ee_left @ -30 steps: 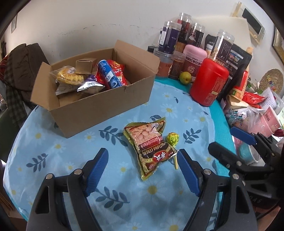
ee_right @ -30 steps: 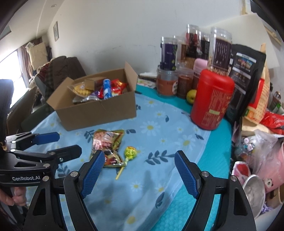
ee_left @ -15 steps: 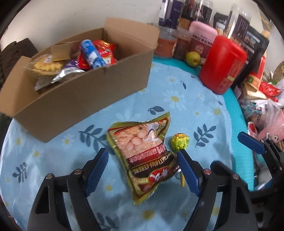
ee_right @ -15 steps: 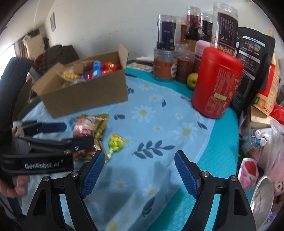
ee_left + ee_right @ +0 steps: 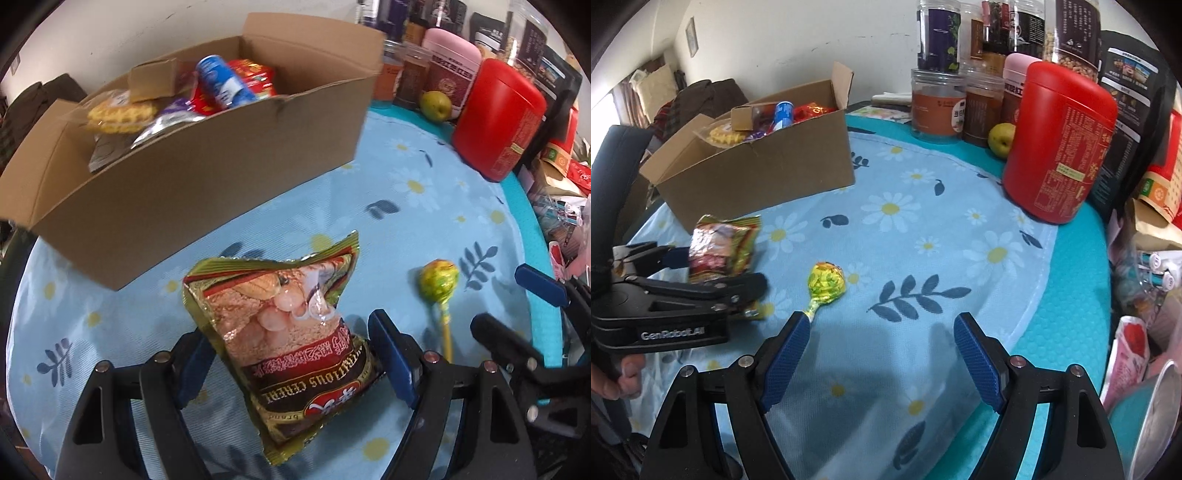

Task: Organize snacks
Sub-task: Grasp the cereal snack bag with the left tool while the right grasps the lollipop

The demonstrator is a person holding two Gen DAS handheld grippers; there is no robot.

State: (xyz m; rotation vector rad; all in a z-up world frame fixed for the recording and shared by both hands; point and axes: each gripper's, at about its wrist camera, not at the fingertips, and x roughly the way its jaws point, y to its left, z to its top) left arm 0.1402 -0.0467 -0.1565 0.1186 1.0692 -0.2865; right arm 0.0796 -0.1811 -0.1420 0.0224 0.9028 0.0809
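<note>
A gold and brown cereal bag point(image 5: 295, 354) lies on the flowered cloth, in front of an open cardboard box point(image 5: 207, 173) that holds several snacks. My left gripper point(image 5: 288, 332) is open and low over the cloth, with one finger on each side of the bag's lower half. The pads do not visibly squeeze it. A yellow-green lollipop point(image 5: 826, 282) lies to the right of the bag. My right gripper point(image 5: 882, 321) is open and holds nothing. Its left fingertip is beside the lollipop's stick. The right wrist view also shows the bag point(image 5: 720, 243), the left gripper point(image 5: 718, 269) and the box point(image 5: 757, 181).
A red canister point(image 5: 1060, 147), a green fruit point(image 5: 1001, 138) and several jars point(image 5: 936, 107) stand along the back right. Bags and packets crowd the right edge past the teal mat point(image 5: 1071, 295). A person's hand point(image 5: 613, 376) holds the left gripper's handle.
Both grippers came down and forward toward the cloth. The left one now straddles the cereal bag, and the right one has closed in on the lollipop. Neither jaw width changed.
</note>
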